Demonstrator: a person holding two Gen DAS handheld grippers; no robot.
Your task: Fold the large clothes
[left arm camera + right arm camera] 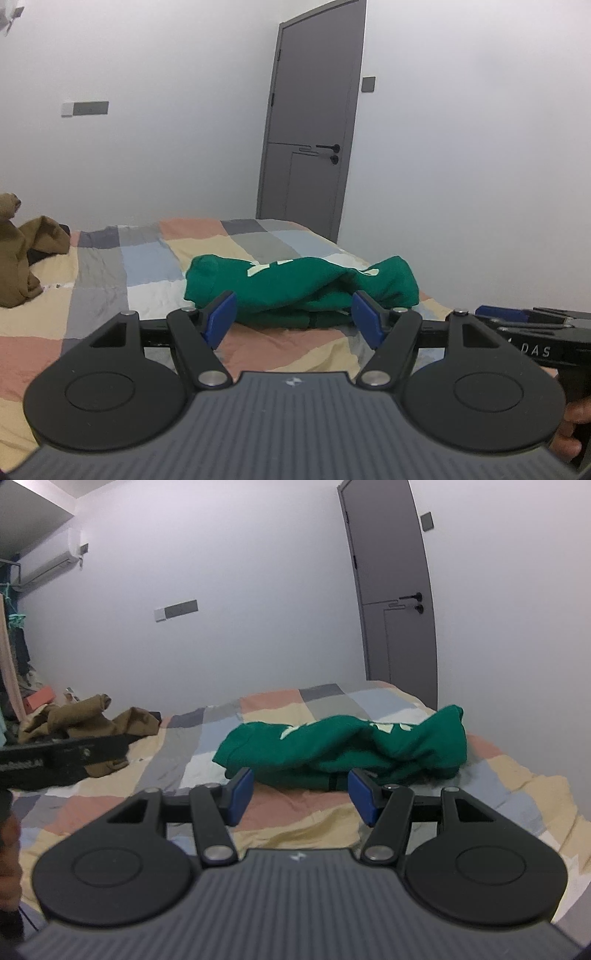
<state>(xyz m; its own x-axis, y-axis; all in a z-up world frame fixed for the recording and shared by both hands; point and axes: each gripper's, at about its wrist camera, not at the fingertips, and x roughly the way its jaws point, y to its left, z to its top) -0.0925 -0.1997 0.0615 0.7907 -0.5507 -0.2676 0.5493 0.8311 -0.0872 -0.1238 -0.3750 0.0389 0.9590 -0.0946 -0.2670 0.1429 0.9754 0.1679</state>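
Both my left hand-held gripper (293, 317) and right hand-held gripper (300, 794) hang open and empty above the bed (155, 258), the bunched green sweatshirt (295, 291) at twelve o'clock awaiting a first grasp at its edges.

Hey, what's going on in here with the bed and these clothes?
A person holds a gripping tool in each hand over a bed, mid clothes-folding. Both the left tool and right tool are open, gripping nothing, pointed at a bunched green sweatshirt on the patchwork cover. A crumpled brown garment lies farther left.
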